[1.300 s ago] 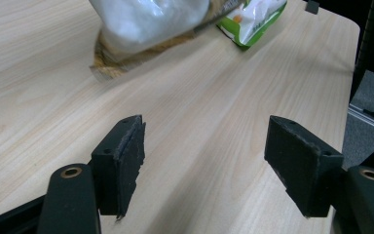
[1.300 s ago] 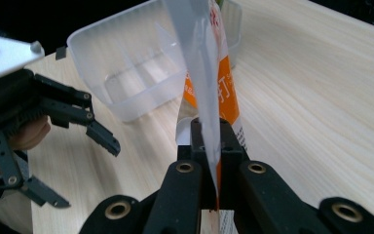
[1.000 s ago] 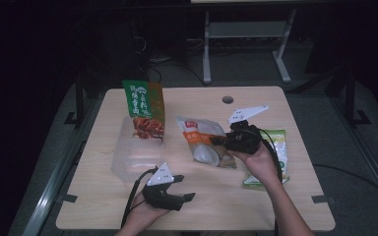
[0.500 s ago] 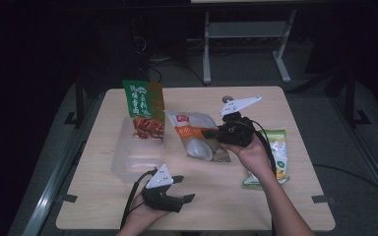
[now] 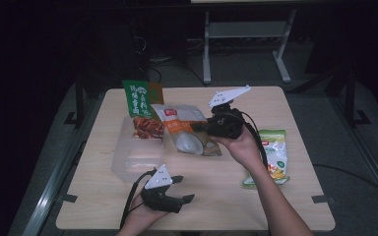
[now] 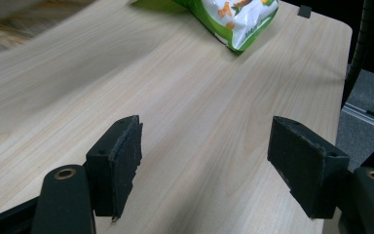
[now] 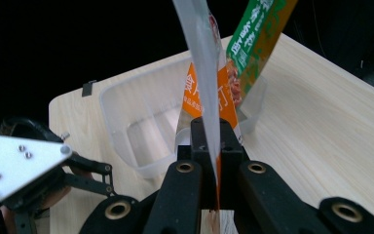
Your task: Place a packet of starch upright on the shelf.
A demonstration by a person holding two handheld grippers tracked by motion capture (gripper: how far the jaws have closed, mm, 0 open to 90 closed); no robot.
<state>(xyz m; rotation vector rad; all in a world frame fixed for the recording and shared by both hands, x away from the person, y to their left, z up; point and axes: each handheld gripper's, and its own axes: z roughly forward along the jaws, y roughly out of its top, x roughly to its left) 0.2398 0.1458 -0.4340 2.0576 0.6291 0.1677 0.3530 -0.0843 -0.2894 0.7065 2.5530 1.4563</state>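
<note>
Right claw [image 5: 207,128] clamped on orange-and-white snack bag [image 5: 189,133] above table [image 5: 295,108]

The high view is dim: the room behind and around the surface [image 5: 295,196] sinks into near black, and only the pale wood top catches light, evenly and without hard shadows. It is soft and a little grainy, so print on the packets is hard to read. The left gripper view is brighter, the wood grain sharp close in; its upper left corner smears with blur. The right gripper view sets a lit surface against a black background, and the clear plastic tub [image 7: 141,122] shows faint sheen.
</note>
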